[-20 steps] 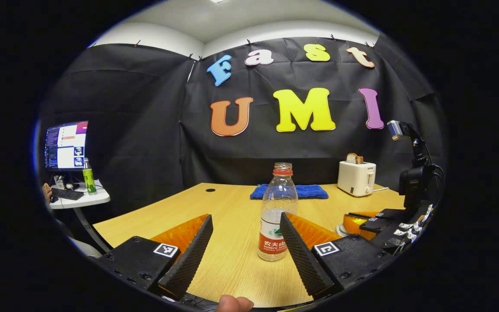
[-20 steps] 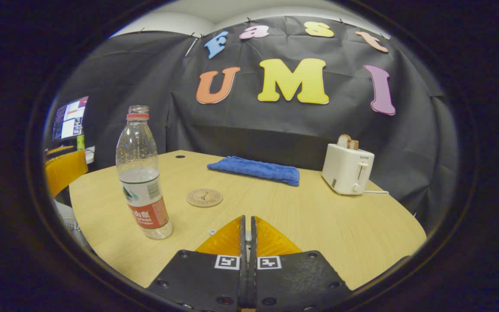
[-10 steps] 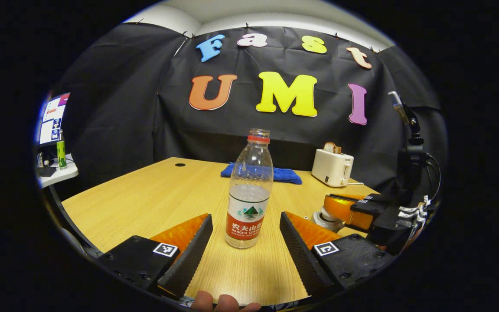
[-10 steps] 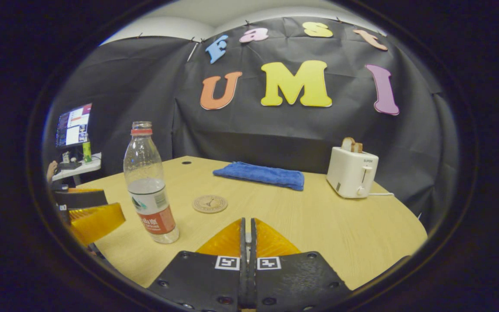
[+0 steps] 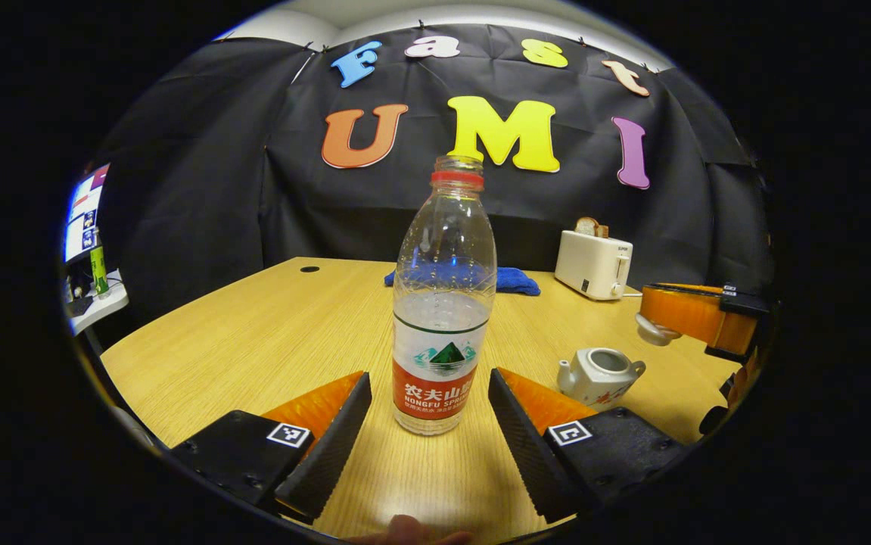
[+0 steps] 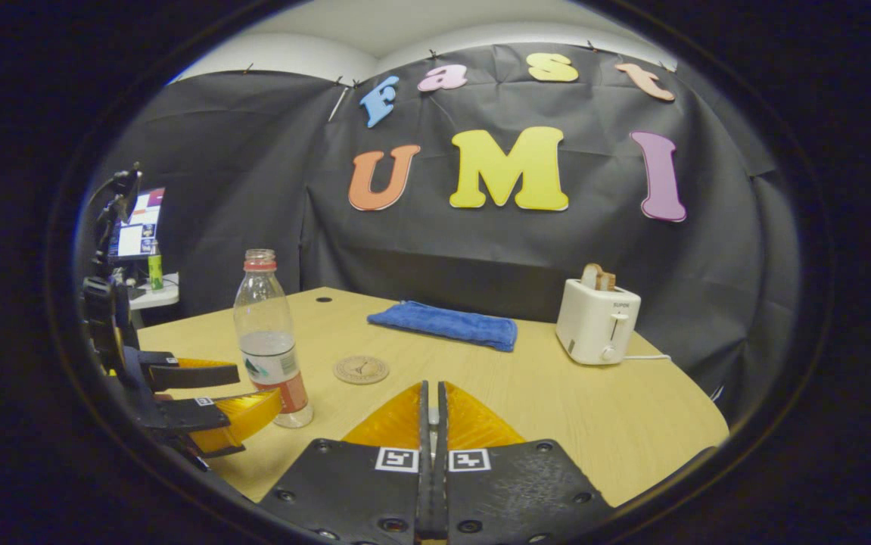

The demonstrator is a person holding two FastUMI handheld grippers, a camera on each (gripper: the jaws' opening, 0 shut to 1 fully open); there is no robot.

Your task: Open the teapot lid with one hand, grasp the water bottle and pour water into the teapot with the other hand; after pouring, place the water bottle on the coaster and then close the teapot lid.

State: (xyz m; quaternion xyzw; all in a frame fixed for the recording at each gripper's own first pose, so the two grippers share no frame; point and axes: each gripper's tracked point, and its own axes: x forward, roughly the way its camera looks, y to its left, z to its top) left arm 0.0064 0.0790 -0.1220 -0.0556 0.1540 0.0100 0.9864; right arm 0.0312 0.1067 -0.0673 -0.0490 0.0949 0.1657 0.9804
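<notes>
The water bottle (image 5: 443,303) stands upright between the left gripper's (image 5: 429,409) wide-open jaws, untouched; right gripper's (image 6: 429,412) jaws pinch the teapot lid (image 5: 654,331).

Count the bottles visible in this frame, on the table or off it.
2. A clear water bottle stands uncapped on the wooden table, between the left gripper's open fingers. A small green bottle stands on the side desk by the monitor. Others may be hidden.

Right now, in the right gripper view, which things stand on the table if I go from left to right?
Left gripper → water bottle → coaster → blue towel → toaster.
</notes>
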